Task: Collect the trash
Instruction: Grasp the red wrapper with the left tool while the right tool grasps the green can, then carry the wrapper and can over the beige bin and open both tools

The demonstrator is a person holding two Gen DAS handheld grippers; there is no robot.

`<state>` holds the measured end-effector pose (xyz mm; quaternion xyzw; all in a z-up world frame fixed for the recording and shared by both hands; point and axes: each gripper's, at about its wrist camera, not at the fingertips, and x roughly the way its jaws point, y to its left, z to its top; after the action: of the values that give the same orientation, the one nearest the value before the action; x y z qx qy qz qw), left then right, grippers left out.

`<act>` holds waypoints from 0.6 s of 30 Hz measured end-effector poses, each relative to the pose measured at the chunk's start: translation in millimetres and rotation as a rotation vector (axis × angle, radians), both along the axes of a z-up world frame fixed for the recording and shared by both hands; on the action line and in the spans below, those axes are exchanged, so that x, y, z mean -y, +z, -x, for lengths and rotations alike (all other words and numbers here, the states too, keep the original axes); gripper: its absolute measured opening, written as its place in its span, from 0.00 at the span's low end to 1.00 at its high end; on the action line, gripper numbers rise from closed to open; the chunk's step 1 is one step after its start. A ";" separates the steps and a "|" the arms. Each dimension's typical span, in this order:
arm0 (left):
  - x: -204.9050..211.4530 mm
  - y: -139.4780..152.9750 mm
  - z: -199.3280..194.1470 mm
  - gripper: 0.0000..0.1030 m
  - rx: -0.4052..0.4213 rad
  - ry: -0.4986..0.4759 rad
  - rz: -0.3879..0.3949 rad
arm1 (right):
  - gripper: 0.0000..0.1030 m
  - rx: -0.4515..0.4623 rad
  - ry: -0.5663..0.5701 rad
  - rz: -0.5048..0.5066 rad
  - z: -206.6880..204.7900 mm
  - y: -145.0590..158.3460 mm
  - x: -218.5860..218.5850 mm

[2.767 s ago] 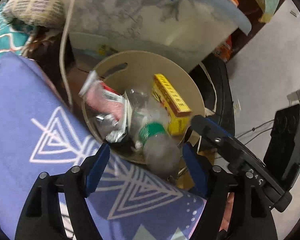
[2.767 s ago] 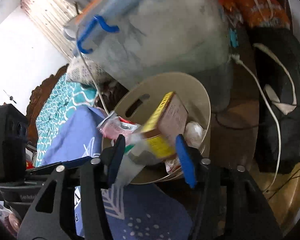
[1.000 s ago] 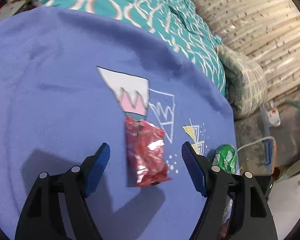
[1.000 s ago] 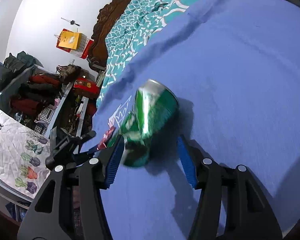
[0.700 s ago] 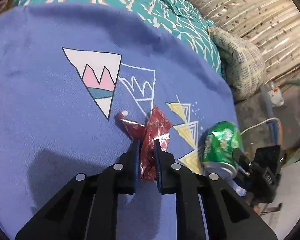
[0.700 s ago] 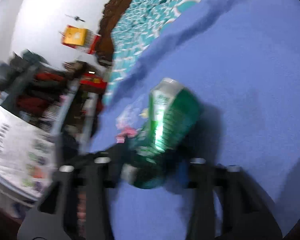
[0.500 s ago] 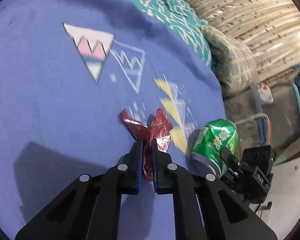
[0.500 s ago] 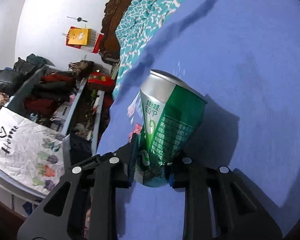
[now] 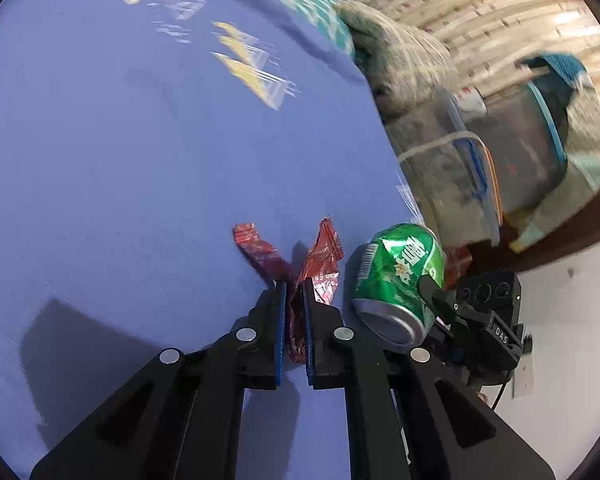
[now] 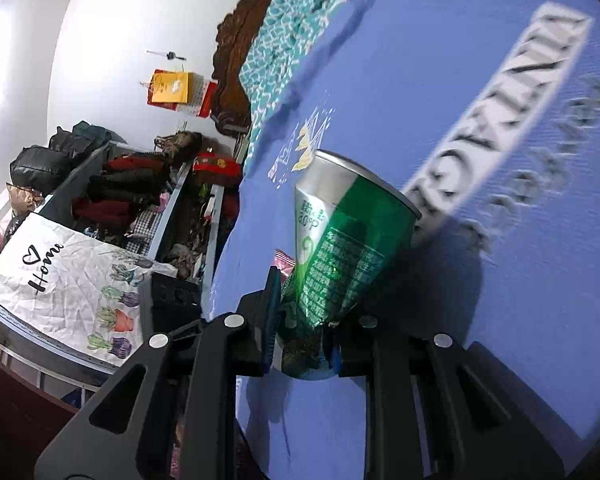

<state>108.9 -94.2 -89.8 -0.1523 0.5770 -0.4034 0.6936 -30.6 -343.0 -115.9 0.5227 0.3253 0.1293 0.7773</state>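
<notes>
My left gripper (image 9: 294, 296) is shut on a crumpled red snack wrapper (image 9: 320, 260), whose two ends stick up above the jaws over the blue blanket (image 9: 120, 160). A dented green drink can (image 9: 396, 276) hangs just to its right, pinched by my right gripper. In the right wrist view the right gripper (image 10: 306, 312) is shut on that green can (image 10: 340, 248), which tilts up and left with its silver rim on top. A bit of the red wrapper (image 10: 283, 258) peeks out behind the can.
The blue blanket (image 10: 500, 80) with printed patterns covers the bed. Past its edge stand clear plastic storage bins (image 9: 480, 168) and a patterned pillow (image 9: 396, 64). A shelf of clothes (image 10: 132, 196) and a white "Home" cloth (image 10: 60, 280) lie to the left of the bed.
Both grippers stood open around the wrapper and the can, then shut on them. Since then both have travelled with their loads across the blanket toward its edge by the bins.
</notes>
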 end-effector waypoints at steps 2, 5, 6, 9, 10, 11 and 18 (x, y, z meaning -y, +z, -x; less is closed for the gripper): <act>14.1 4.6 8.0 0.06 0.013 -0.031 -0.002 | 0.22 0.009 -0.025 0.014 11.1 1.4 8.3; 43.3 10.7 19.2 0.06 0.027 -0.090 -0.009 | 0.22 0.025 -0.068 0.015 32.5 3.4 28.5; 55.8 12.6 23.2 0.06 0.031 -0.113 -0.011 | 0.22 0.030 -0.082 0.014 39.7 4.1 35.5; 82.1 14.5 32.9 0.06 0.039 -0.160 -0.016 | 0.22 0.039 -0.126 0.016 59.6 7.4 54.7; 94.9 15.5 36.7 0.06 0.040 -0.182 -0.018 | 0.22 0.041 -0.140 0.020 67.8 6.7 62.0; 102.3 15.5 38.1 0.06 0.041 -0.194 -0.021 | 0.22 0.042 -0.153 0.025 73.7 6.6 67.3; 177.9 21.0 47.3 0.06 0.056 -0.294 -0.050 | 0.22 0.041 -0.267 0.060 103.3 6.0 119.6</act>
<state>61.6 -272.1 -68.8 -0.0372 0.5834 -0.4903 0.6465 -134.0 -462.6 -109.9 0.5351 0.2407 0.0258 0.8093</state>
